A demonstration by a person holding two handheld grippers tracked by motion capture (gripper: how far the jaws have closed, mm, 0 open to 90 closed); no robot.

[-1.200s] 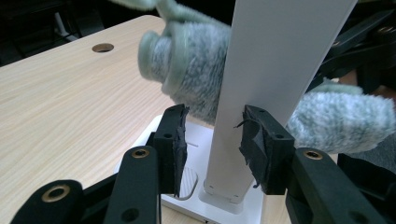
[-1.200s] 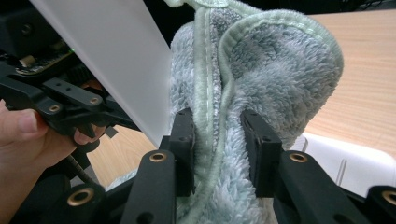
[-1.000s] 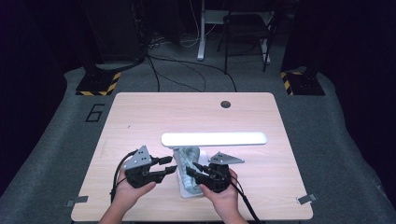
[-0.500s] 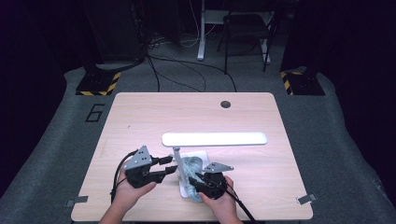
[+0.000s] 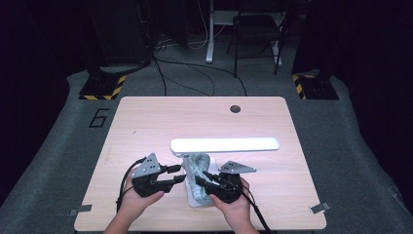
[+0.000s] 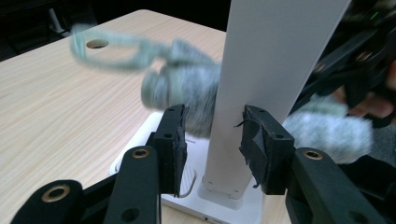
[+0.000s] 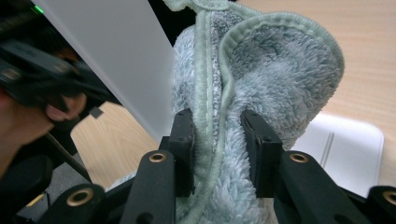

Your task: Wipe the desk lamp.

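Observation:
A white desk lamp stands near the table's front edge, its light bar level above its base. My left gripper comes in from the left and is shut on the flat white stem, which stands between its pads. My right gripper is shut on a fluffy grey-green cloth, which is bunched against the stem above the base. The cloth is blurred behind the stem in the left gripper view.
The table has a round cable hole at the back. Beyond it on the dark floor are cables and a chair. The left hand's gripper sits close beside the stem.
The right gripper with the cloth dipped toward the near edge, then came back up beside the stem. The left gripper and the lamp stayed put.

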